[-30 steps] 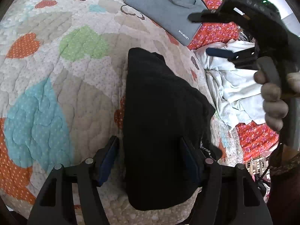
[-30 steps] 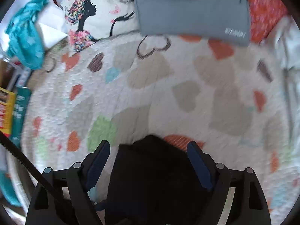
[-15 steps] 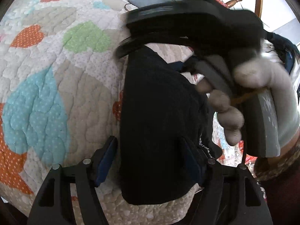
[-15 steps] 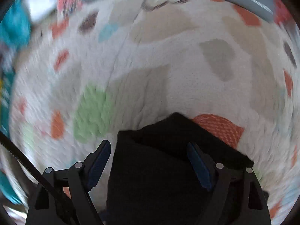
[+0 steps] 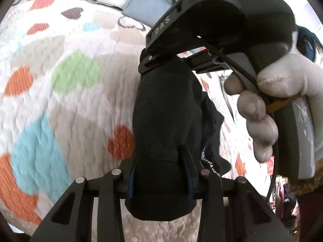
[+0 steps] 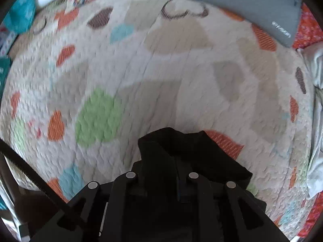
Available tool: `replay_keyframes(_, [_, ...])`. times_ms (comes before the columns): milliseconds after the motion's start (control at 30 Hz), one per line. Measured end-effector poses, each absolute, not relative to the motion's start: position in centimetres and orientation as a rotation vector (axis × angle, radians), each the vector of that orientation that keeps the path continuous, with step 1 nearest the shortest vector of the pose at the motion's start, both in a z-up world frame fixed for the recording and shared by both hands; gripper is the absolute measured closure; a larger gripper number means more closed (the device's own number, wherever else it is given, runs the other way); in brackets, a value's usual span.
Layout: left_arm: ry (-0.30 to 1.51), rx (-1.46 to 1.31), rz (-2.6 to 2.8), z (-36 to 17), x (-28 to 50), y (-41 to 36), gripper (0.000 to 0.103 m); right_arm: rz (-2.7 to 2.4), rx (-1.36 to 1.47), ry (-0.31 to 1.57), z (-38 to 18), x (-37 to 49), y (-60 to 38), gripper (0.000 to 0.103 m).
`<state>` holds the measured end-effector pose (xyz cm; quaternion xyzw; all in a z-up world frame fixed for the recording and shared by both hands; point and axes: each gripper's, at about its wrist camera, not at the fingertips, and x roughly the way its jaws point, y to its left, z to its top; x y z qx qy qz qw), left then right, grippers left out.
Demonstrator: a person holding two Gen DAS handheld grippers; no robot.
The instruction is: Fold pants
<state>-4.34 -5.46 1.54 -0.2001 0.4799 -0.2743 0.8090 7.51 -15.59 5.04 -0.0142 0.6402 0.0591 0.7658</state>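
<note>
Black, soft folded pants (image 5: 165, 121) lie in a narrow bundle on the quilted heart-patterned bedspread (image 5: 60, 100). Both tools have just been closing: the left tool (image 5: 159, 173) pinches the near end, the right tool (image 6: 161, 183) the far end. Open quilt lies leftward; a grey folded garment (image 6: 242, 2) lies beyond.

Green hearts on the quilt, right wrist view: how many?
2 clear: a big green heart left of the pants, a paler one near the left edge. More may be hidden.
</note>
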Motion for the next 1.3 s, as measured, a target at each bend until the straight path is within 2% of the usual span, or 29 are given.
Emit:
replay_keyframes(233, [1.027,-0.564,-0.473,0.9,-0.3,-1.3,0.067,0.145,-0.039,1.338,6.9,12.3,-10.8,0.084])
replay_keyframes(333, [1.047,-0.651,-0.418,-0.6,0.8,0.8,0.061,0.16,-0.059,1.333,5.5,14.4,-8.2,0.083])
replay_keyframes(400, [1.077,-0.732,-0.39,-1.7,1.0,3.0,0.059,0.192,-0.043,1.357,3.9,15.1,-7.2,0.061])
replay_keyframes(467, [1.086,-0.777,-0.383,-2.2,0.8,3.7,0.058,0.229,-0.003,1.379,2.7,15.6,-6.7,0.048])
replay_keyframes(633, [1.058,-0.771,-0.401,-0.7,-1.1,4.4,0.058,0.297,0.227,1.243,6.7,14.6,-10.5,0.043])
replay_keyframes(700, [1.034,-0.774,-0.391,-0.1,-1.6,4.8,0.058,0.295,0.305,1.152,9.2,13.3,-13.3,0.034])
replay_keyframes(833, [0.952,-0.762,-0.355,1.4,-3.5,6.2,0.058,0.289,0.378,1.052,11.7,8.8,-18.5,0.032])
replay_keyframes(1000, [0.903,-0.706,-0.316,3.2,-3.6,6.9,0.058,0.358,0.477,1.078,9.4,2.7,-23.5,0.032])
replay_keyframes(1300, [0.975,-0.606,-0.379,4.2,7.1,2.9,0.056,0.513,0.794,1.0,4.0,-0.9,-27.1,0.032])
